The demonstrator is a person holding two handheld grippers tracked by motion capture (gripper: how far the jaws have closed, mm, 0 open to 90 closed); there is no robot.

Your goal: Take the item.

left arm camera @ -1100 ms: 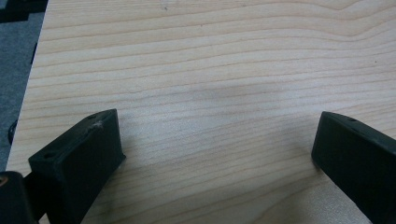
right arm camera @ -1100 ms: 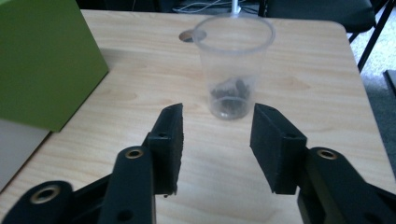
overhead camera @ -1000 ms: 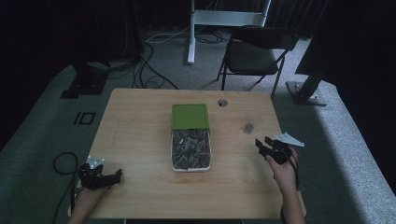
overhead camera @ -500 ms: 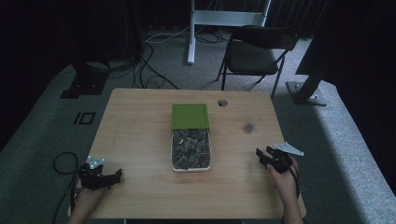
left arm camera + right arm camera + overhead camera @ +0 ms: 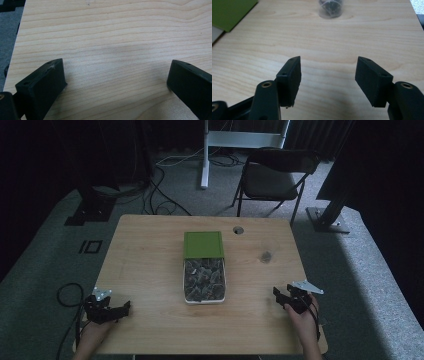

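Dim room – grey carpet (image 5: 45,270), folding chair (image 5: 272,175)

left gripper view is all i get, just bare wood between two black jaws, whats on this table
Observer: In the high view a tray of small dark pieces lies mid-table, a green lid at its far end.
Operator: where am i relative to it
Observer: Your left gripper sits at the table's near left corner, apart from the tray.
Operator: and the other hand
Observer: The right gripper is at the near right edge, jaws apart with nothing between them.
Operator: anything ahead of it
Observer: Its view shows a small clear container of dark bits standing farther up the table.
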